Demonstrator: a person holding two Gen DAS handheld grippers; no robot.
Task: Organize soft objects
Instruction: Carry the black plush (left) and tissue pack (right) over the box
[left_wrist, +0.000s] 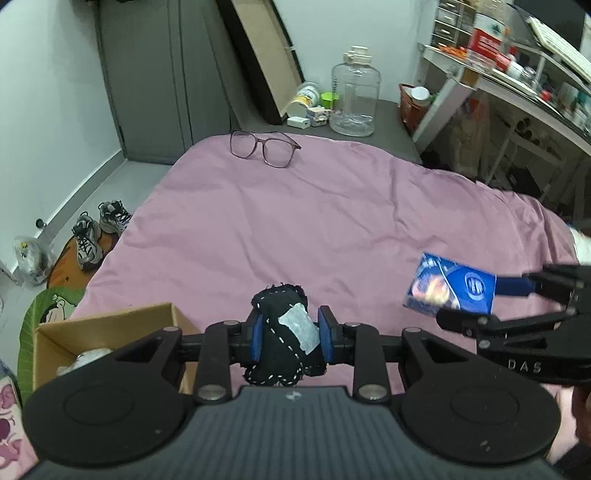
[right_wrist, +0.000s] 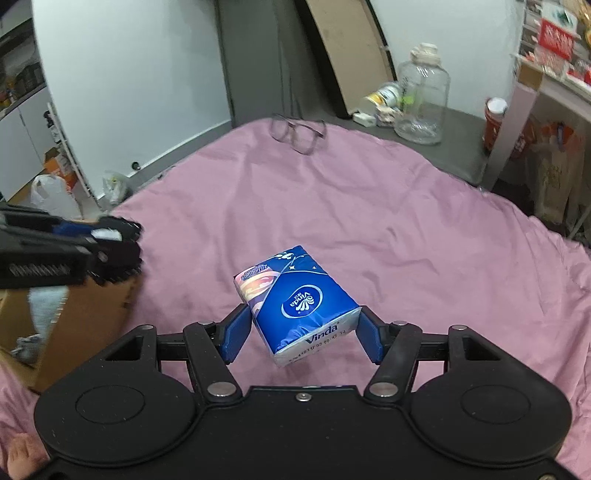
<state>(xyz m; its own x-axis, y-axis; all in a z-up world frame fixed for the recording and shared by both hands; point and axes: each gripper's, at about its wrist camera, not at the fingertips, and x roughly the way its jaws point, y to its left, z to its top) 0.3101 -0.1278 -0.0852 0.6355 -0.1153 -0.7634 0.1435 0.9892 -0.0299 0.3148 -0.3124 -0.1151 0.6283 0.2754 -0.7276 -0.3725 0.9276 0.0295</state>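
Note:
My left gripper (left_wrist: 290, 338) is shut on a black soft fabric piece (left_wrist: 284, 332) with white stitching and a white label, held above the pink bed near the cardboard box (left_wrist: 110, 328). It also shows in the right wrist view (right_wrist: 118, 251) over the box (right_wrist: 92, 314). My right gripper (right_wrist: 301, 332) is shut on a blue Vinda tissue pack (right_wrist: 295, 310), held above the bed. The pack also shows at the right of the left wrist view (left_wrist: 450, 286).
Pink bedsheet (left_wrist: 314, 221) covers the bed. Glasses (left_wrist: 264, 147) lie at its far edge. A clear jug (left_wrist: 354, 96) and small items stand beyond. White soft things lie inside the box (left_wrist: 88, 358). Shoes (left_wrist: 96, 229) are on the floor at left; cluttered shelves at right.

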